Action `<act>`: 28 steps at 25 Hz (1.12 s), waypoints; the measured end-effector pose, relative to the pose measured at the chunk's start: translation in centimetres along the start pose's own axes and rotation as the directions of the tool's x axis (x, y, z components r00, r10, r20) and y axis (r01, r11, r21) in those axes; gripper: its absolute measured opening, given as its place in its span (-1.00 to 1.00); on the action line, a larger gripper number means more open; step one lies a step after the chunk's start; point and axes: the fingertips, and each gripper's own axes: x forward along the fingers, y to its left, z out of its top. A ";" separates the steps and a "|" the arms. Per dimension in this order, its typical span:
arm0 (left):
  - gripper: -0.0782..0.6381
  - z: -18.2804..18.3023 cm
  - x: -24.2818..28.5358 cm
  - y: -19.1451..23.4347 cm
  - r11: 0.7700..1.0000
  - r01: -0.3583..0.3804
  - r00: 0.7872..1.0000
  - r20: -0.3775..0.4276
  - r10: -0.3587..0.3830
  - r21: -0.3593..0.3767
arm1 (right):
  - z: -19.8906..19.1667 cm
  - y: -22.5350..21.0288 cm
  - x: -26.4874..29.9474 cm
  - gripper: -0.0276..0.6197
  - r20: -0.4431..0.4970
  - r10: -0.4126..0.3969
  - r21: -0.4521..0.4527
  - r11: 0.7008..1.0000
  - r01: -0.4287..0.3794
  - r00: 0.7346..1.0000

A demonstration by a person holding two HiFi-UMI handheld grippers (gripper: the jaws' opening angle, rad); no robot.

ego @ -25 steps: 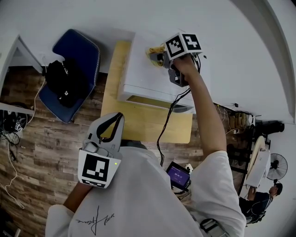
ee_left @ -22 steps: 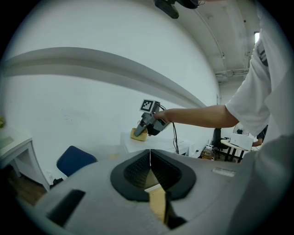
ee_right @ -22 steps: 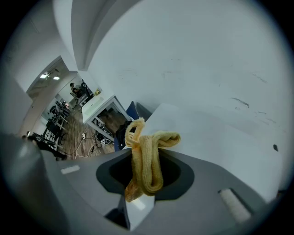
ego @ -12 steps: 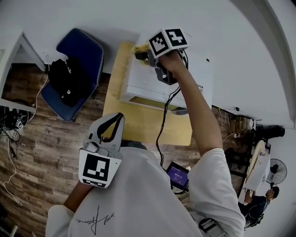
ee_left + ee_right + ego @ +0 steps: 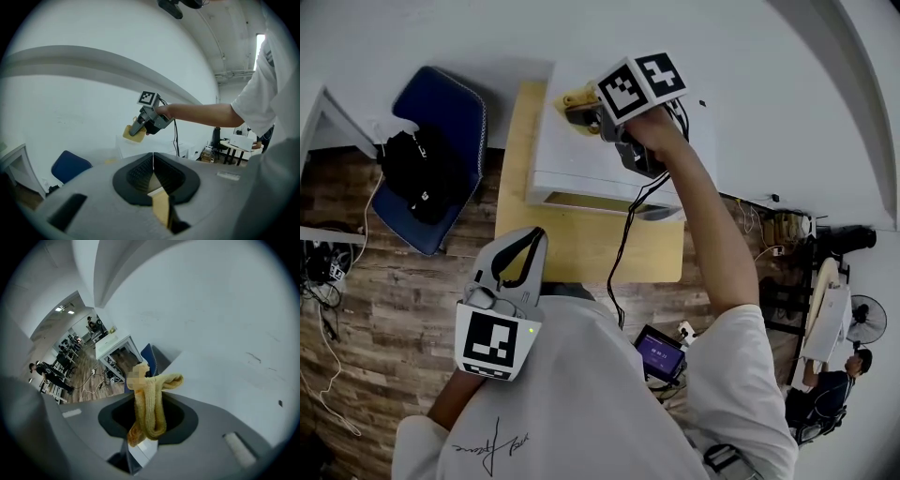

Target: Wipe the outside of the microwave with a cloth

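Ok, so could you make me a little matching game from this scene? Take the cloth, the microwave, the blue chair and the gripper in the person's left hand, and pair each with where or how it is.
Things:
1. yellow cloth
2. white microwave
3. blue chair
4. left gripper

Places and states:
A. stands on the wooden table
B. jaws shut on nothing, held low near the person's chest
C. clamped in the right gripper
D. has a black bag lying on it

Pairs: 1-C, 2-A, 3-D, 4-B

From up here I see a pale wooden tabletop [image 5: 581, 248] set against the white wall [image 5: 422, 33], a white microwave [image 5: 586, 161] sitting on its far half, wood-plank floor [image 5: 384, 281] around it, a blue chair [image 5: 455, 111] standing just beside its left end
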 end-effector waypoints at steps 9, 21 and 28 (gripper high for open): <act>-0.79 0.4 3.0 -2.7 0.997 0.073 0.997 0.003 -0.073 0.023 | -6.5 -8.0 -6.0 -0.55 0.002 -0.139 0.123 0.983 0.137 0.990; -0.79 0.5 6.2 -5.5 0.989 0.144 0.989 -0.026 -0.143 0.039 | -16.1 -17.8 -13.2 -0.55 -0.040 -0.293 0.290 0.911 0.292 0.955; -0.79 0.8 8.0 -7.1 0.981 0.190 0.982 -0.033 -0.188 0.049 | -21.2 -21.7 -16.2 -0.55 -0.076 -0.378 0.367 0.850 0.378 0.923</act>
